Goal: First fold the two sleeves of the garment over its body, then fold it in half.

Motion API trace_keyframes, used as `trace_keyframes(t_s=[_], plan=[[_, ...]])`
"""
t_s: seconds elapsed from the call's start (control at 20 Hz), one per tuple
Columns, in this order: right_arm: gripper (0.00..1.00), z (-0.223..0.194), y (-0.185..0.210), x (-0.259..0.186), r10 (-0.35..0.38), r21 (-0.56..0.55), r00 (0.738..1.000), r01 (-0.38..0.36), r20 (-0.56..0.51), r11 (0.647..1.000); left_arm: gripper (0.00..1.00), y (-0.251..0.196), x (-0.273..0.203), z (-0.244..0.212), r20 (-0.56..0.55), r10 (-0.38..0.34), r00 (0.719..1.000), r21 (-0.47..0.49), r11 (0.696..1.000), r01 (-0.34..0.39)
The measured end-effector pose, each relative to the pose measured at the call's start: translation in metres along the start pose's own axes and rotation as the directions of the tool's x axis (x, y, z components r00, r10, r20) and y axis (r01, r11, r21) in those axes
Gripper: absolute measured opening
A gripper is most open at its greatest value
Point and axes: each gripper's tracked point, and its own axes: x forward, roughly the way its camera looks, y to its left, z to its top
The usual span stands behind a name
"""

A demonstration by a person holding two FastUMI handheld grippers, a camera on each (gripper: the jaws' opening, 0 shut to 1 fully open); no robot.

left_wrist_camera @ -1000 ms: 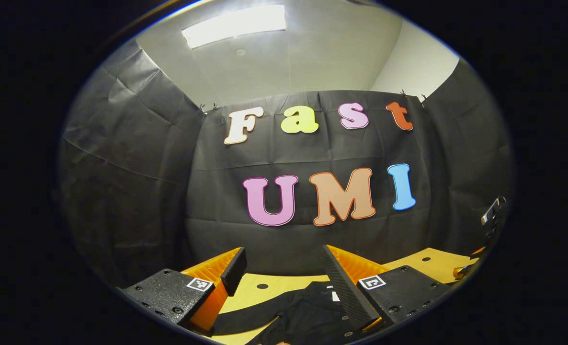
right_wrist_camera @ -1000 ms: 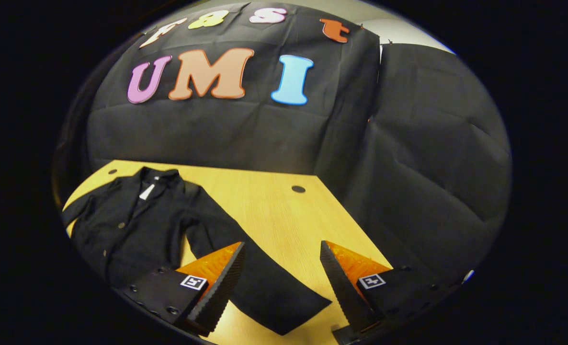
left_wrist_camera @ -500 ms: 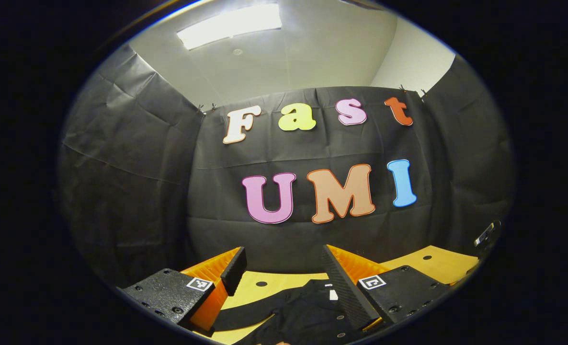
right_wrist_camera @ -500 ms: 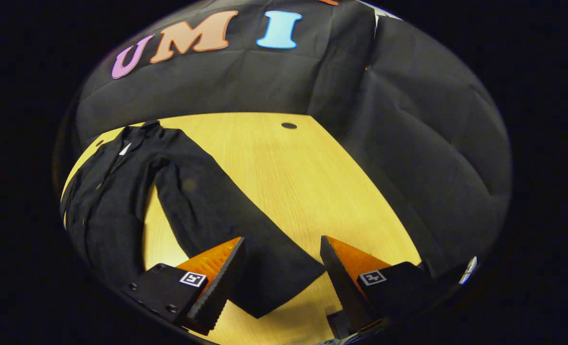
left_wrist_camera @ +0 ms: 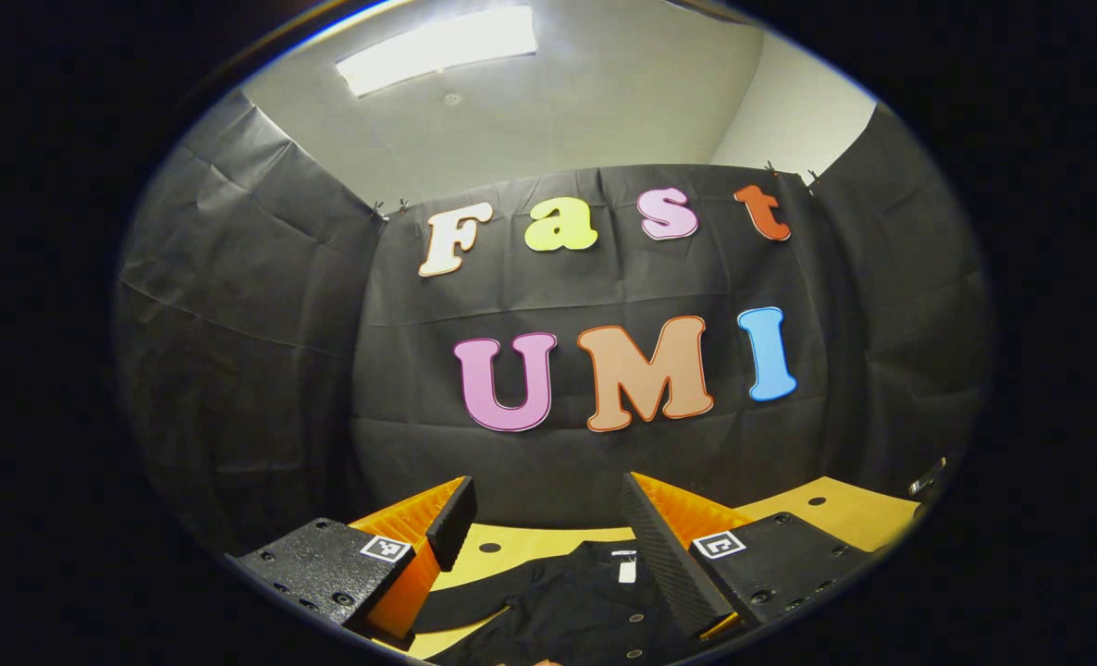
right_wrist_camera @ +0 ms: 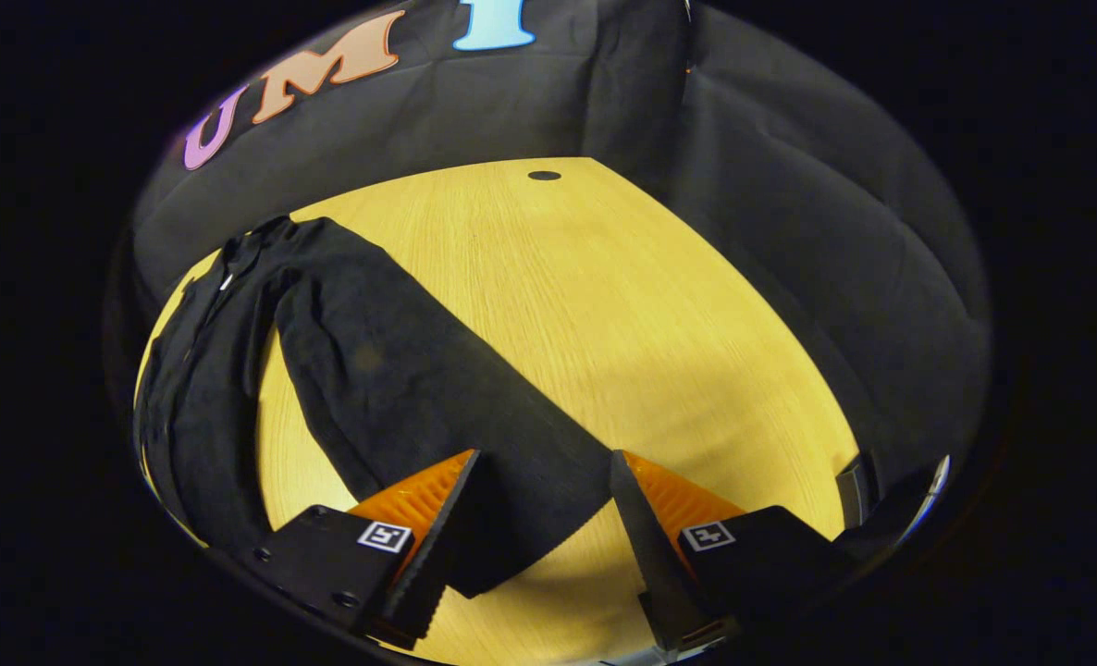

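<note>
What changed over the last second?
The right gripper has dipped toward the table and closed in on the sleeve cuff, which now lies between its open fingers, not yet gripped. The left gripper stays open above the garment, barely shifted. The garment lies as before.

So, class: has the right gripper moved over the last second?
Yes. In the right gripper view the right gripper has dropped and tilted toward the table; the sleeve cuff now lies between its open jaws.
</note>
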Motion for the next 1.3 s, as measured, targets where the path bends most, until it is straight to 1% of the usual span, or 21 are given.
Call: trace_keyframes(t_s=[0.1,0.15,0.2,0.3,0.35,0.4,0.5,0.55,0.7,0.8,0.9,0.95,1.0,1.05,1.1,1.3], plan=[[0.84,0.002,0.004,0.002,0.017,-0.009,1.000,-0.017,-0.006,1.000,0.96,-0.002,0.001,0.001,0.001,-0.006,1.000,0.006,1.000,0.006],[0.78,0.003,0.009,0.004,0.034,-0.024,0.999,-0.034,-0.005,0.999,0.93,-0.003,0.001,-0.001,-0.001,-0.008,1.000,0.003,1.000,0.008],[0.55,0.003,0.014,0.005,0.051,-0.034,0.999,-0.052,-0.008,0.998,0.92,-0.002,0.001,-0.002,-0.004,-0.011,1.000,-0.003,1.000,0.011],[0.08,0.003,0.014,0.007,0.055,-0.007,0.998,-0.055,-0.011,0.998,0.92,0.007,0.000,-0.007,-0.011,-0.001,1.000,-0.017,1.000,0.001],[0.05,0.003,0.021,0.000,0.080,0.009,0.997,-0.080,-0.015,0.997,0.92,0.014,0.000,-0.010,-0.015,0.008,1.000,-0.024,1.000,-0.008],[0.04,0.011,0.029,-0.004,0.089,0.029,0.996,-0.089,0.009,0.996,0.92,0.021,0.001,-0.012,-0.019,0.013,1.000,-0.030,0.999,-0.013],[0.03,0.037,0.041,-0.016,0.087,0.042,0.991,-0.092,0.105,0.995,0.92,0.039,0.001,-0.017,-0.021,0.023,1.000,-0.032,0.999,-0.024],[0.03,0.052,0.051,-0.028,0.091,0.041,0.983,-0.099,0.157,0.994,0.92,0.047,0.003,-0.018,-0.019,0.025,1.000,-0.032,0.999,-0.025],[0.03,0.101,0.085,-0.064,0.105,0.003,0.947,-0.111,0.305,0.994,0.92,0.070,0.008,-0.019,-0.013,0.028,1.000,-0.025,0.999,-0.029],[0.03,0.128,0.122,-0.085,0.146,-0.030,0.920,-0.145,0.364,0.989,0.92,0.085,0.011,-0.022,-0.014,0.036,0.999,-0.029,0.999,-0.036],[0.03,0.148,0.154,-0.101,0.177,-0.068,0.900,-0.164,0.398,0.984,0.92,0.099,0.012,-0.024,-0.014,0.045,0.999,-0.038,0.998,-0.046],[0.03,0.157,0.170,-0.104,0.198,-0.084,0.885,-0.179,0.421,0.980,0.92,0.108,0.013,-0.026,-0.016,0.054,0.998,-0.042,0.998,-0.054],[0.02,0.162,0.183,-0.109,0.217,-0.102,0.878,-0.192,0.427,0.976,0.92,0.116,0.013,-0.028,-0.020,0.063,0.998,-0.045,0.997,-0.064],[0.03,0.166,0.198,-0.116,0.236,-0.126,0.869,-0.201,0.434,0.971,0.97,0.124,0.012,-0.030,-0.025,0.073,0.997,-0.048,0.996,-0.074],[0.03,0.170,0.211,-0.124,0.249,-0.148,0.860,-0.203,0.446,0.968,0.92,0.133,0.011,-0.031,-0.028,0.083,0.996,-0.051,0.995,-0.084],[0.03,0.181,0.263,-0.140,0.307,-0.214,0.835,-0.231,0.456,0.949,0.93,0.166,0.006,-0.035,-0.032,0.127,0.991,-0.042,0.991,-0.129]])
